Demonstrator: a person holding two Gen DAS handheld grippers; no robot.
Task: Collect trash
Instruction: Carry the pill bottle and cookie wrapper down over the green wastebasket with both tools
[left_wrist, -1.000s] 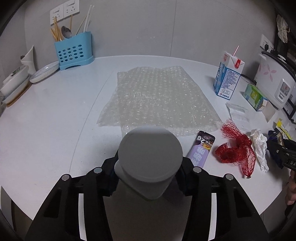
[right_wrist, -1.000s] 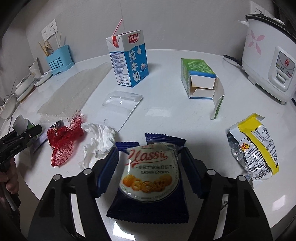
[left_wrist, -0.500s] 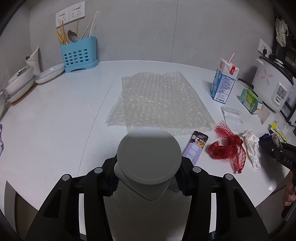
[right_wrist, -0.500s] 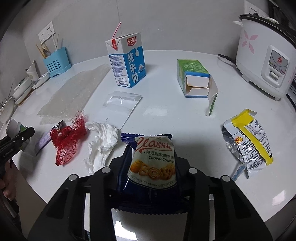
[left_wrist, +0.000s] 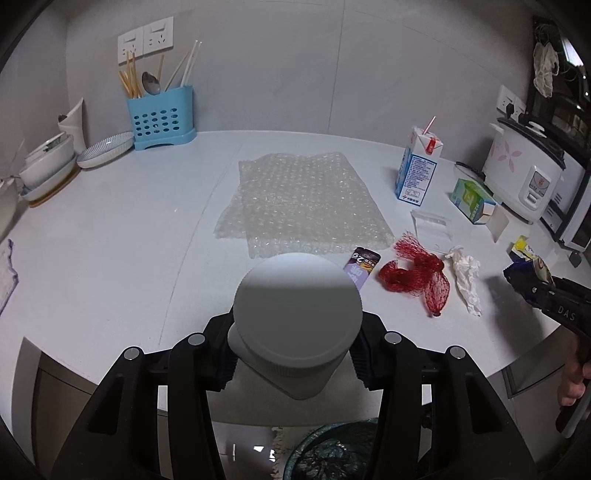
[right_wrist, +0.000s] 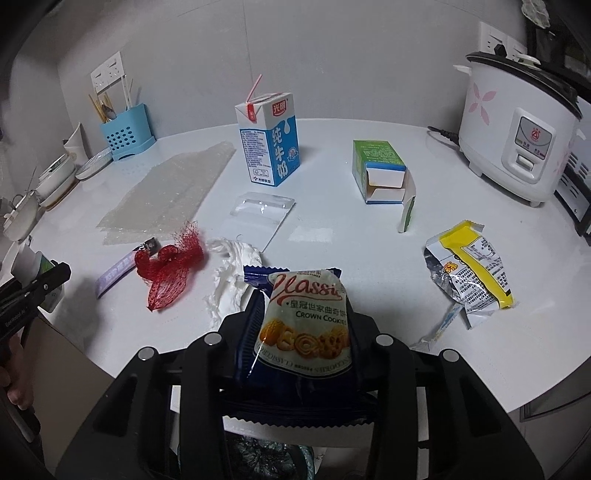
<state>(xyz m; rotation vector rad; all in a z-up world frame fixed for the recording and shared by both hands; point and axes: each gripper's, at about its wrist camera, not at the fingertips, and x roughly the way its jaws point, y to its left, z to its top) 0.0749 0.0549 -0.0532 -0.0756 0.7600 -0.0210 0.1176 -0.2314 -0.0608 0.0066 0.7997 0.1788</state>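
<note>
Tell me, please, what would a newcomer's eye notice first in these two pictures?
First, what each gripper holds: the left gripper is shut on a grey-lidded container, the right gripper on a blue cookie packet. Next, the bright red mesh net on the white table, between the purple wrapper and the crumpled tissue. Behind stands the milk carton with its straw.

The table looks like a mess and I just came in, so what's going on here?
A person is clearing trash with two tools. The left hand-held gripper is clamped on a grey-lidded plastic tub; the right hand-held gripper grips a blue cookie wrapper. Red mesh netting, a crumpled white tissue and a yellow snack packet remain on the white table.
</note>
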